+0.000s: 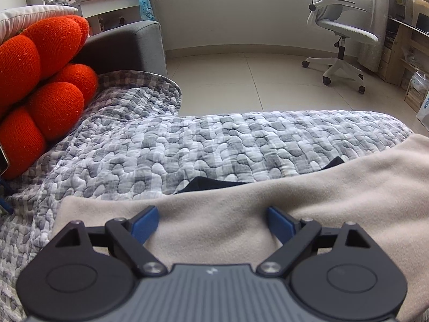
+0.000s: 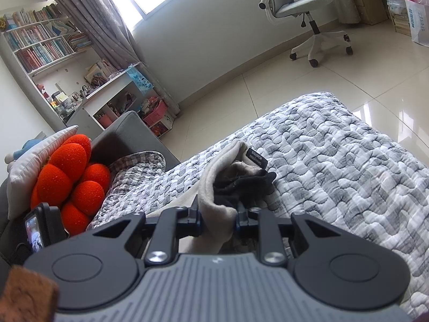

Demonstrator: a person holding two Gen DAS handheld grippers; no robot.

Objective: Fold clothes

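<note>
A beige garment (image 1: 321, 201) with a black lining (image 1: 203, 185) lies on the grey checked quilt (image 1: 214, 139). My left gripper (image 1: 213, 221) hovers over the garment's near part, its blue-padded fingers (image 1: 144, 222) spread wide and pressing on nothing. In the right wrist view the garment (image 2: 230, 155) is bunched, with black lining (image 2: 241, 182) and a label showing at its end. My right gripper (image 2: 218, 214) is shut on a fold of that beige cloth. The left gripper's body (image 2: 40, 228) shows at the left edge.
An orange knotted cushion (image 1: 40, 80) and a white pillow lean on the grey sofa arm (image 1: 128, 45) to the left. Beyond the quilt's edge (image 2: 348, 161) is tiled floor with a white office chair (image 1: 340, 26). Bookshelves (image 2: 40, 40) and a desk line the wall.
</note>
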